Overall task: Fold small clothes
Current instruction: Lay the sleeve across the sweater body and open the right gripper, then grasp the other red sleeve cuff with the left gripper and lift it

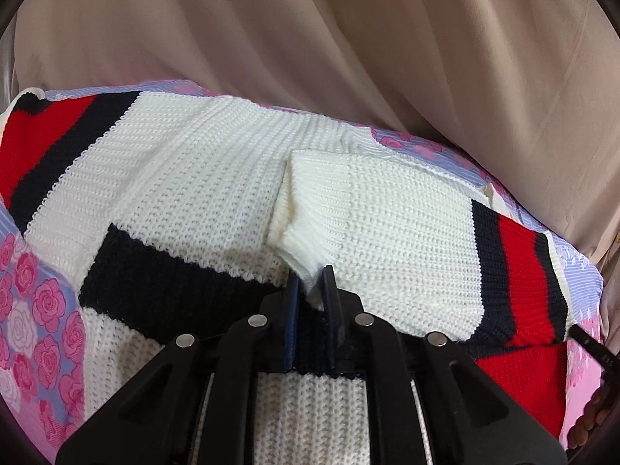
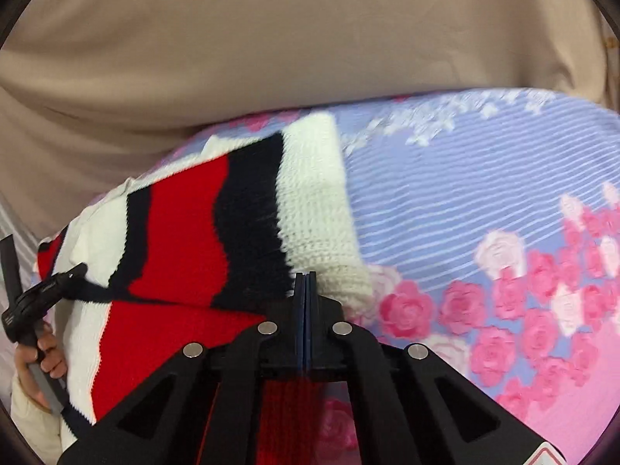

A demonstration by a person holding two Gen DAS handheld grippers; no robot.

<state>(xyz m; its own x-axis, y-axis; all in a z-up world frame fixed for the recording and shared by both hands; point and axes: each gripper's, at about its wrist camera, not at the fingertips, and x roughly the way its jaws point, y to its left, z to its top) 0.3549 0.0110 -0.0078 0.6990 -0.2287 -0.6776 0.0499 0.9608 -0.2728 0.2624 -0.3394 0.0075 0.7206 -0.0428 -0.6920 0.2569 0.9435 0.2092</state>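
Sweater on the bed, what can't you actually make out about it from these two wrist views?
- Left wrist view: the sweater's near part is hidden under the left gripper; its fingers pinch the white cuff.
- Right wrist view: the right gripper looks shut; its own body hides whether any knit is caught.
- Right wrist view: the sleeve and bedsheet are motion-blurred.
- Both views: the neckline is out of sight.

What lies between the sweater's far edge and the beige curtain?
In the left wrist view, only a narrow strip of floral sheet separates the sweater from the curtain.
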